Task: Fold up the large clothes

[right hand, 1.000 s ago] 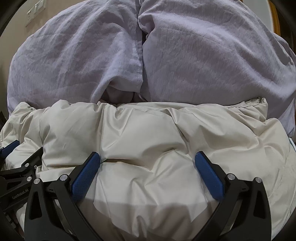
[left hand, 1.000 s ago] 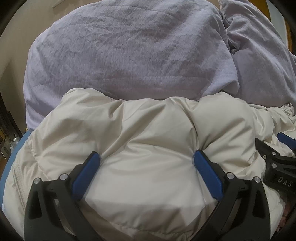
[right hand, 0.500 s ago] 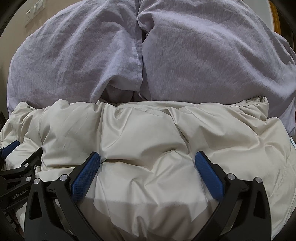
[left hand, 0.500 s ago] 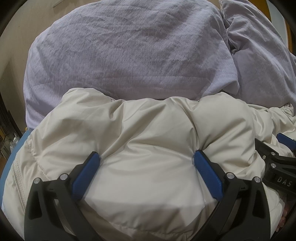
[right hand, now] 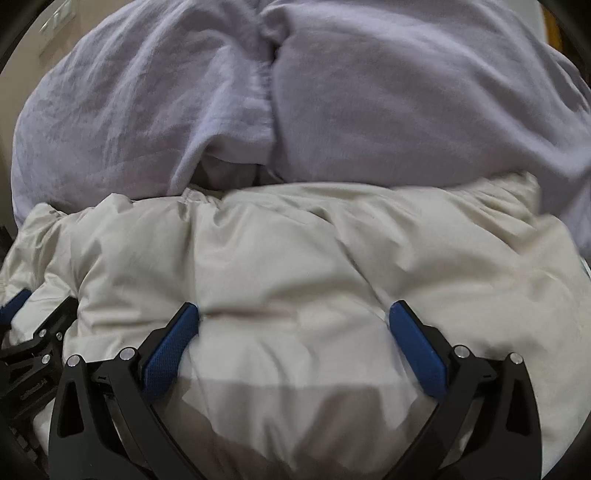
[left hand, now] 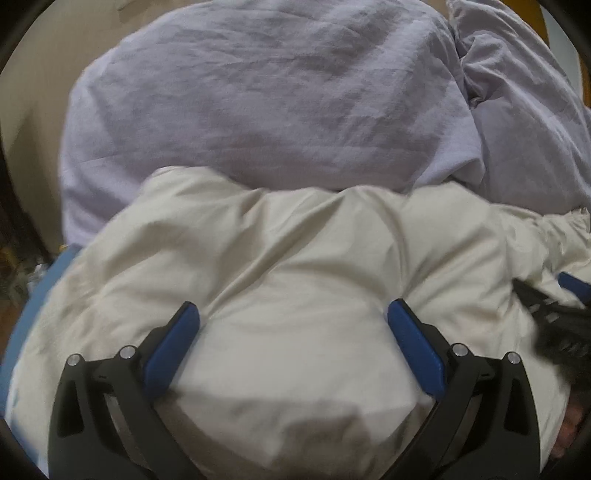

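Note:
A puffy cream jacket (left hand: 295,266) lies bunched on the bed and fills the lower half of both views (right hand: 295,266). My left gripper (left hand: 291,317) is open, its blue pads pressed into the jacket on either side of a padded bulge. My right gripper (right hand: 293,317) is open in the same way on another bulge. The right gripper shows at the right edge of the left wrist view (left hand: 561,325). The left gripper shows at the left edge of the right wrist view (right hand: 33,339). The two grippers sit side by side.
Two lilac pillows (left hand: 266,96) (right hand: 424,88) lie just behind the jacket. A blue sheet edge (left hand: 48,284) shows at the left. A beige wall (left hand: 40,62) with a light switch (right hand: 55,22) stands behind the bed.
Both views have shifted and blurred slightly; the jacket's far edge sits lower in frame, so both grippers have moved a little. Both stay open on the jacket.

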Tool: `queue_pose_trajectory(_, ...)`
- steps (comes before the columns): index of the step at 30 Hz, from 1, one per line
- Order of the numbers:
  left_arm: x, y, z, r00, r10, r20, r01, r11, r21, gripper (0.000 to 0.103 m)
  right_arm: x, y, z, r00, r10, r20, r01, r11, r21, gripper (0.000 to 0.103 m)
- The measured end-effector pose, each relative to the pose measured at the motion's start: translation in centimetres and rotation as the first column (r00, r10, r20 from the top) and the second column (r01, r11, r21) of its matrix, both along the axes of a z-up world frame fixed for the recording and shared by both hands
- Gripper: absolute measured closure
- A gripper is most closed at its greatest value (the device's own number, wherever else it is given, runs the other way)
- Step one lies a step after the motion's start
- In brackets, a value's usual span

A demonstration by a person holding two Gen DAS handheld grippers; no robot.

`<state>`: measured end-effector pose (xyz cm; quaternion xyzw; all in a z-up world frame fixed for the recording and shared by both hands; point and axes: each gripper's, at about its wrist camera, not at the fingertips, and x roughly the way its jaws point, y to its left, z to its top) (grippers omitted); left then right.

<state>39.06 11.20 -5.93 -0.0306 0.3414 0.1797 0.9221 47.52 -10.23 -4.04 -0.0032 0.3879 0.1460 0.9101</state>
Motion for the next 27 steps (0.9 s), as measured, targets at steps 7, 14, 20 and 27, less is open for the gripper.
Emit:
queue_pose_trajectory(7,-9.1,1.7,2.7,0.999,0.04,0.014,-0.04,0.999,0.008,0.002,-7.8,-8.1,3.6,0.989,-0.141,0.033,0.141,0.99,0.004,0.001)
queue_pose_trajectory(14,-16.0,5.7,2.5,0.99,0.141,-0.012,-0.142,0.988,-0.068,0.002,-10.6,-18.9,2.7,0.928,-0.344,-0.144,0.364,0.92,0.148,0.001)
queue_pose_trajectory(20,-16.6,8.5,0.5,0.978,0.188,-0.088,-0.203,0.956,-0.212,0.002,-10.5,-21.8,-0.2,0.898,-0.323,-0.298,0.41,0.86,0.304,0.001)
queue_pose_trajectory(27,-14.3,9.5,-0.7,0.976,0.196,-0.094,-0.215,0.934,-0.285,0.002,-8.8,-20.6,-1.1,0.911,-0.278,-0.304,0.377,0.86,0.344,0.001)
